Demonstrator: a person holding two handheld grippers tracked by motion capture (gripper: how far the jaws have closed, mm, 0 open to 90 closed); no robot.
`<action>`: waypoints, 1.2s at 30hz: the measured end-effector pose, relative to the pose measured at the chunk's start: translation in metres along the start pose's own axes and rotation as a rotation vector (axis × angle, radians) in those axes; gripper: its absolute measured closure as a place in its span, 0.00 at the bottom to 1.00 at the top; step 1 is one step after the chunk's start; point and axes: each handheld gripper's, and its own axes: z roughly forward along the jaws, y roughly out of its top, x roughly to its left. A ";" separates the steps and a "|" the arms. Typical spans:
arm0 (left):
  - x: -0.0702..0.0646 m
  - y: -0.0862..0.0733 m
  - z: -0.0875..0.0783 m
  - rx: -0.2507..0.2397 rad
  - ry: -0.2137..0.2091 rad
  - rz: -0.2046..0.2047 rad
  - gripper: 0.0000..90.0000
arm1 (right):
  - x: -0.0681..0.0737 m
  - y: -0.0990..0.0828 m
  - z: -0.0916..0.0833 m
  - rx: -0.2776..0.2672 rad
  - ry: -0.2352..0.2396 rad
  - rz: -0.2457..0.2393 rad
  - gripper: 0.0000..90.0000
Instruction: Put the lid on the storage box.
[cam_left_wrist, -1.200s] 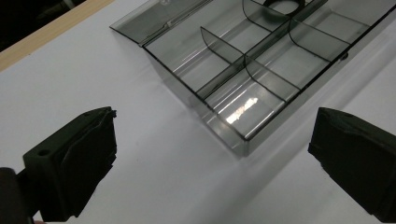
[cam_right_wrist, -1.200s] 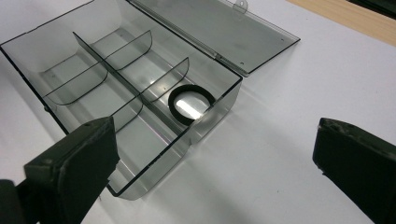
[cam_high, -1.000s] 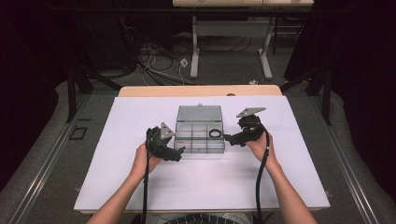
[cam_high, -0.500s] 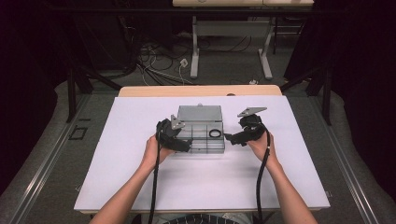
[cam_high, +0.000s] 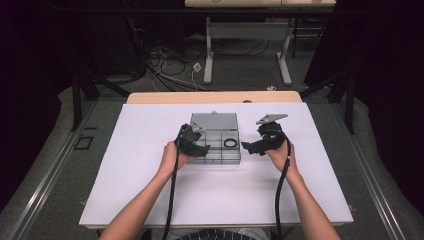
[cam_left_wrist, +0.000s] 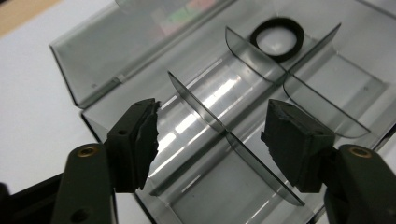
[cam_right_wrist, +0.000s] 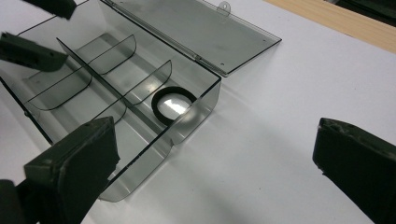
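Smoked clear plastic box (cam_high: 216, 142) sits mid-counter (cam_high: 150, 200), lid laid back, a black ring (cam_high: 230, 143) in its far right compartment; the left tool (cam_high: 199, 148) and hand hide its near left corner. Since a second ago that tool has come in from the left over the box, jaws closing, now half open astride a divider (cam_left_wrist: 219, 126) without touching. Right tool (cam_high: 248, 146) waits just beside the box's right wall, jaws wide and empty over bare counter.

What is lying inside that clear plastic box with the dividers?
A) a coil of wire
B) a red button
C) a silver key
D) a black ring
D: a black ring lies flat in one corner compartment of the box, beside the hinged lid that is folded open.
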 end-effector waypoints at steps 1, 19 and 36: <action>-0.001 0.000 0.002 0.015 0.001 -0.001 0.42 | 0.000 0.000 0.000 0.002 -0.001 0.001 0.00; -0.005 0.001 0.024 0.085 -0.026 0.025 0.63 | -0.001 -0.002 0.006 0.016 -0.012 0.024 0.00; -0.007 0.000 0.025 0.080 -0.010 0.035 0.67 | -0.005 -0.001 0.024 0.011 -0.077 0.076 0.41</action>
